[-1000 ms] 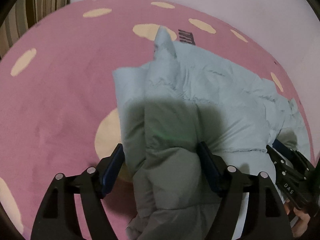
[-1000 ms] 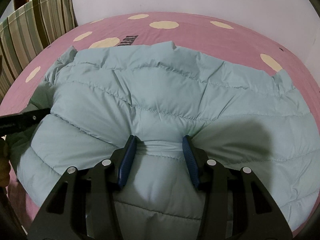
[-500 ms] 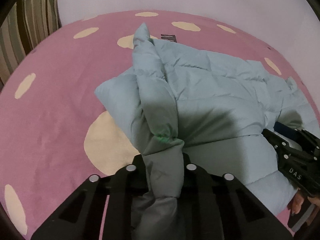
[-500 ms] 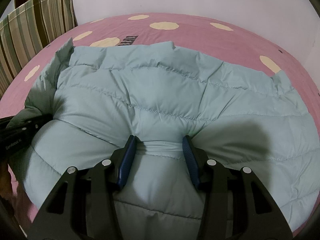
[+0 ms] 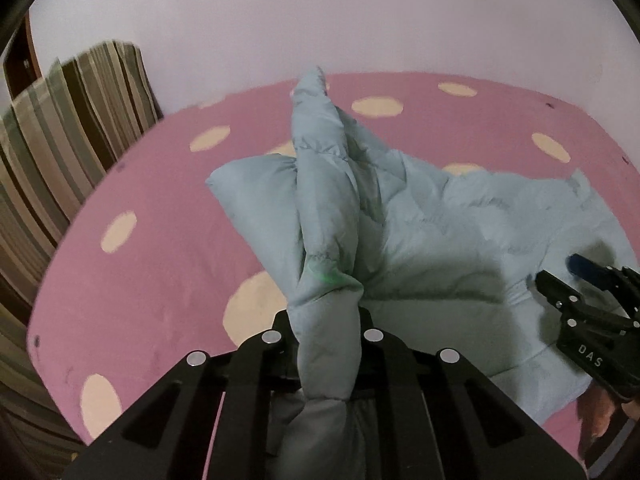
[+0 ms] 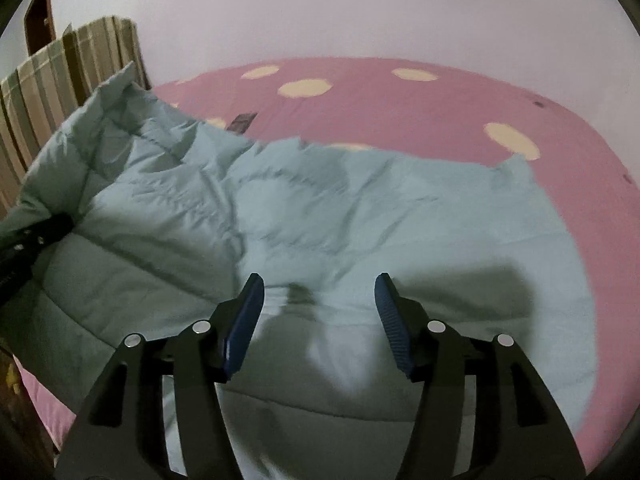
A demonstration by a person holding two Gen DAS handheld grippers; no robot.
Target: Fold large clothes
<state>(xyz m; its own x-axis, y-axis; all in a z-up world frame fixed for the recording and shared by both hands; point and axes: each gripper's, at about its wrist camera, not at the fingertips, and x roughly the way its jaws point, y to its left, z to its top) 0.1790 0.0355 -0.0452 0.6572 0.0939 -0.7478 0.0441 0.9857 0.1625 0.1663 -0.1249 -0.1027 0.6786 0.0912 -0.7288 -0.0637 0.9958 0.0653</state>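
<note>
A pale blue quilted down jacket [image 6: 360, 216] lies spread on a pink bed sheet with cream dots [image 6: 400, 100]. My left gripper [image 5: 326, 320] is shut on a bunched fold of the jacket [image 5: 324, 208] and holds it raised off the sheet, the fold standing up as a ridge. My right gripper [image 6: 318, 316] hovers just above the jacket's near part, its jaws opening, blue pads [image 6: 390, 320] apart and nothing pressed between them. The right gripper [image 5: 576, 292] also shows at the right edge of the left wrist view; the left gripper's arm [image 6: 28, 240] shows at the left of the right wrist view.
A striped cushion or headboard cover [image 5: 68, 140] stands at the left against a plain white wall [image 5: 320, 12]. A small dark label [image 6: 242, 122] lies on the sheet behind the jacket. A person's hand [image 5: 600, 412] shows at the lower right.
My left gripper shut on the jacket's fold and lifted it up and away from the sheet. My right gripper let go of the pinched fabric, spread its jaws and rose slightly.
</note>
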